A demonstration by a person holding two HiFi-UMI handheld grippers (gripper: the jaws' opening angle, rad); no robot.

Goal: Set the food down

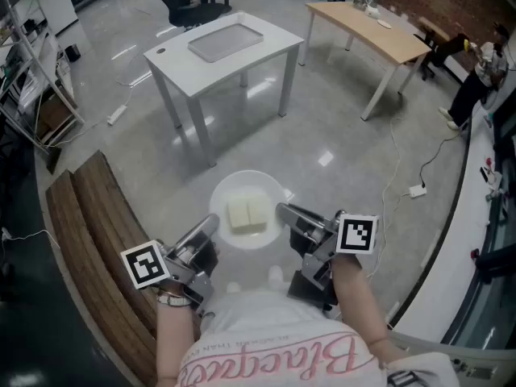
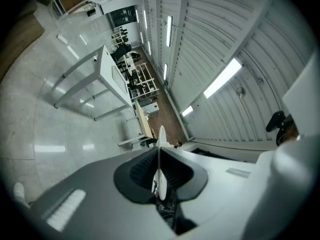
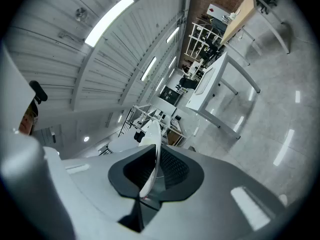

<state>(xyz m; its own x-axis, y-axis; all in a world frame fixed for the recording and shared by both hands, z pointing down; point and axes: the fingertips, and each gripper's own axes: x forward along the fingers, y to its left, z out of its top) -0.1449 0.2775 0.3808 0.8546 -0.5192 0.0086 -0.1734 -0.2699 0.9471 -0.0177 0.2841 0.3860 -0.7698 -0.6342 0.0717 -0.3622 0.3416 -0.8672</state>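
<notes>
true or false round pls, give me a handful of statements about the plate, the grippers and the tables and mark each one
1. The left gripper and the right gripper each have their jaws shut on the rim of the plate. True.
2. The plate rests on the white table. False: it is held in the air above the floor, and the white table stands further ahead.
3. Two pale blocks of food lie side by side on the plate. True.
4. The grey tray sits on the wooden table. False: it sits on the white table.
5. The food is clamped directly between the right gripper's jaws. False: those jaws hold only the plate's rim.
</notes>
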